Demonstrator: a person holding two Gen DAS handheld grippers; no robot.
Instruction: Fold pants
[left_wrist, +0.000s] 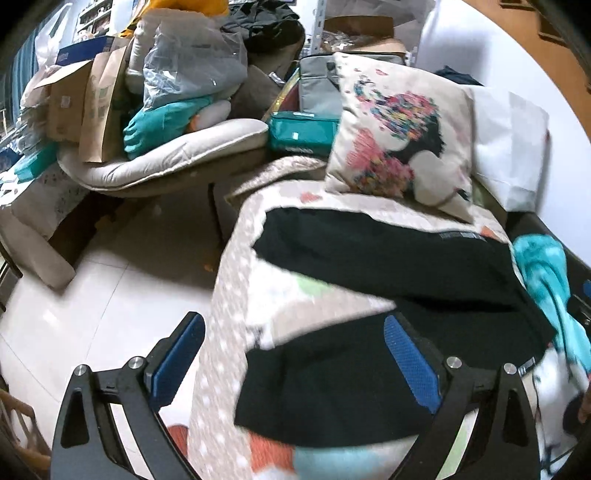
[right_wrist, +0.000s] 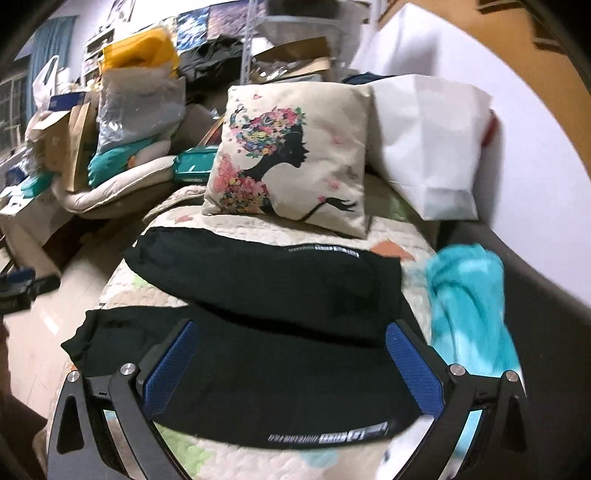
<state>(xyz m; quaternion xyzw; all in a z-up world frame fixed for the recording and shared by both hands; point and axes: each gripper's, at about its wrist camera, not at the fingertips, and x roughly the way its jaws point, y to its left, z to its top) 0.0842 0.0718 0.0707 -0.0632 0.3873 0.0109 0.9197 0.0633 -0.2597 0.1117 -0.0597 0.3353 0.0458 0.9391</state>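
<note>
Black pants (right_wrist: 258, 325) are laid flat for folding, apparently unheld; 2 grippers' fingers spread, cushion (right_wrist: 291, 155) at 12 o'clock.

Lighting: indoor, moderately bright, warm-white; source not visible. Glare: pale sheen on the floor tiles (left_wrist: 92, 295) in the left wrist view; white bag (right_wrist: 432, 147) nearly washed out in the right. Shadows: soft, pooled beneath the cluttered furniture. Blur: motion smear was strongest on the turquoise cloth (right_wrist: 472, 295) and along the quilt (left_wrist: 229, 332) edge; the black pants (right_wrist: 277, 295) showed little detail. Distortion: heavy fisheye curvature, dark vignette at every corner.
</note>
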